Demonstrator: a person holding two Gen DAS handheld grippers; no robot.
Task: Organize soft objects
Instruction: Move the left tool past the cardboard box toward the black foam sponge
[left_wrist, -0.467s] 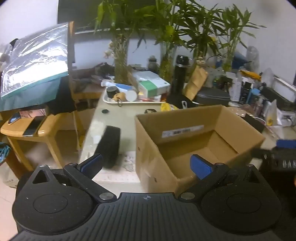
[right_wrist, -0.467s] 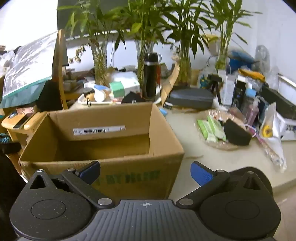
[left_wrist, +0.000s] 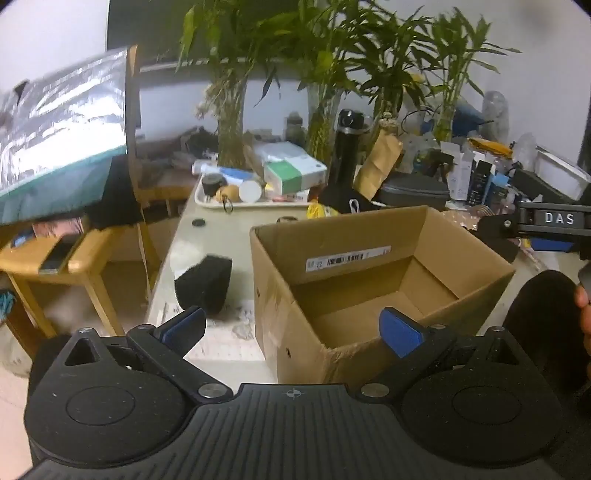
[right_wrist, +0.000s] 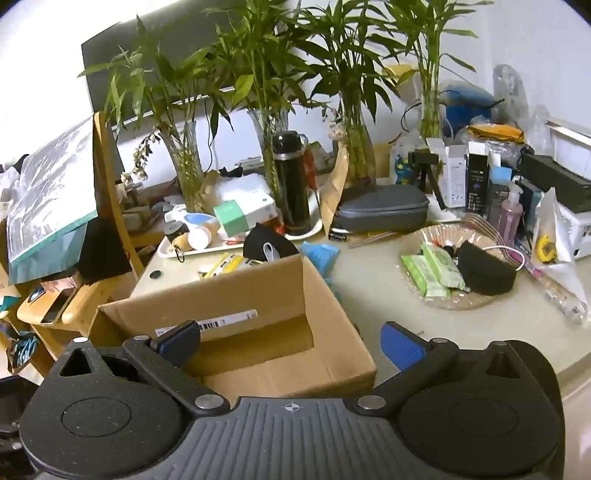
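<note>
The left gripper (left_wrist: 291, 330) hangs over the near left corner of the box (left_wrist: 476, 288). Its jaws stand fully apart with nothing between the pads. The right gripper (right_wrist: 291, 341) hangs over the near right wall of the box (right_wrist: 332, 354). Its jaws also stand fully apart and hold nothing.

The box stands open on the surface (right_wrist: 369, 295), flaps up, with a barcode label (left_wrist: 347, 258) on the inside of its far wall. The part of the box floor that shows is bare.

A black sponge (left_wrist: 203, 284) stands on the surface just left of the box, apart from it and beyond the left pad of the left gripper.

A glass dish (right_wrist: 417, 295) sits to the right of the box, well apart from it. A second black sponge (right_wrist: 484, 271) lies in the dish at its right side, next to green packets (right_wrist: 432, 269) at its left.

At the far side of the surface stand a white tray (right_wrist: 166, 253) of small items, a black flask (right_wrist: 291, 184), a grey case (right_wrist: 384, 210) and vases of bamboo (right_wrist: 354, 74). A wooden chair (left_wrist: 74, 258) stands left of the surface.

In the left wrist view, part of the right gripper enters at the right edge, beyond the box.
</note>
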